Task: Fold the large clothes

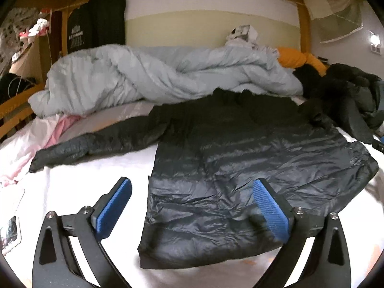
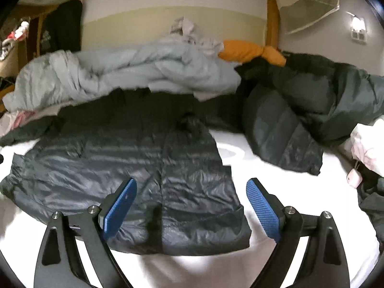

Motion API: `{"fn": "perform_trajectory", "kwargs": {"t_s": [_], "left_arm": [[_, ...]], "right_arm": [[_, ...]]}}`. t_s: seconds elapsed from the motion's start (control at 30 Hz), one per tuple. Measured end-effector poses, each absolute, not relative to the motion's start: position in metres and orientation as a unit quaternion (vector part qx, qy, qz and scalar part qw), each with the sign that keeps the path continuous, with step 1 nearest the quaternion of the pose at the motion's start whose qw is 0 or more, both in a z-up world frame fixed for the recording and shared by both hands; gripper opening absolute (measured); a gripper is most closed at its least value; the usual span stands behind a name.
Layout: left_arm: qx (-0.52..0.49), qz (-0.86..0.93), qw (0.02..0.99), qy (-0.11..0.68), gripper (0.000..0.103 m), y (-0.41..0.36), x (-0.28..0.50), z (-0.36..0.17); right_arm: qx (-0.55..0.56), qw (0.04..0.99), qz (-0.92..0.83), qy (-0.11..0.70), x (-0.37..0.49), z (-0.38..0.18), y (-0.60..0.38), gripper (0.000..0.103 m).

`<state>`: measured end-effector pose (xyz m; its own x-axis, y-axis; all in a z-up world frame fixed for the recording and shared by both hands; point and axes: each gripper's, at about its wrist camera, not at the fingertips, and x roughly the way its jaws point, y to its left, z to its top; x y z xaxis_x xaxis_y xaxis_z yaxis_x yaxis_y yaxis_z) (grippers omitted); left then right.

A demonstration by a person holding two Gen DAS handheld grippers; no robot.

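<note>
We see the long dark shiny quilted down coat [image 1: 228, 158] spread flat on the white-sheeted bed [image 1: 96, 175], hem nearest us. It's likely light, puffy, slippery: pinch hem corners. Left claw [image 1: 192, 206] and right claw [image 2: 192, 206] both spread, empty.

the long puffer coat [image 1: 240, 148] lies flat on the bed sheet [image 1: 96, 175], hem toward 6 o'clock, collar at 12. its sleeve [image 1: 96, 144] stretches toward 9 o'clock. behind it, from 10 to 1 o'clock, a heaped duvet [image 1: 156, 74] lies. at 2 o'clock in the right wrist view a 2nd jacket [image 2: 300, 120] lies bunched, a pillow [image 2: 252, 50] behind it.
</note>
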<state>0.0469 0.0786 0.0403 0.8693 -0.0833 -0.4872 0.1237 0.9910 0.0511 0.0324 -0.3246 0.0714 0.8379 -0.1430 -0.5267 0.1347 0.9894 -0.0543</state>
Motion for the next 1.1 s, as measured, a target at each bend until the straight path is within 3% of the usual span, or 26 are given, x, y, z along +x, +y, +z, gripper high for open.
{"fn": "perform_trajectory", "kwargs": {"t_s": [0.07,0.13,0.4,0.67,0.87,0.97,1.1], "left_arm": [[0.036,-0.056,0.968,0.241,0.103,0.079,0.042,0.044],[0.031,-0.061,0.969,0.236,0.103,0.080,0.040,0.048],[0.046,-0.068,0.968,0.235,0.103,0.073,0.033,0.049],[0.087,-0.069,0.964,0.240,0.103,0.054,0.015,0.040],[0.175,-0.098,0.947,0.252,0.103,0.021,0.002,0.017],[0.231,-0.106,0.934,0.249,0.103,0.002,-0.003,0.003],[0.255,-0.112,0.923,0.266,0.103,-0.009,0.007,-0.013]], "right_arm": [[-0.003,0.964,-0.071,0.257,0.026,0.077,-0.324,0.094],[-0.003,0.967,-0.073,0.245,0.022,0.082,-0.323,0.103],[-0.027,0.975,-0.054,0.215,0.010,0.088,-0.308,0.103],[0.000,0.968,-0.018,0.249,0.000,0.075,-0.292,0.103],[-0.105,0.941,0.046,0.319,0.000,0.045,-0.250,0.103],[-0.197,0.929,0.041,0.312,-0.006,0.028,-0.221,0.103],[-0.234,0.915,0.037,0.326,-0.002,0.013,-0.210,0.103]]}}
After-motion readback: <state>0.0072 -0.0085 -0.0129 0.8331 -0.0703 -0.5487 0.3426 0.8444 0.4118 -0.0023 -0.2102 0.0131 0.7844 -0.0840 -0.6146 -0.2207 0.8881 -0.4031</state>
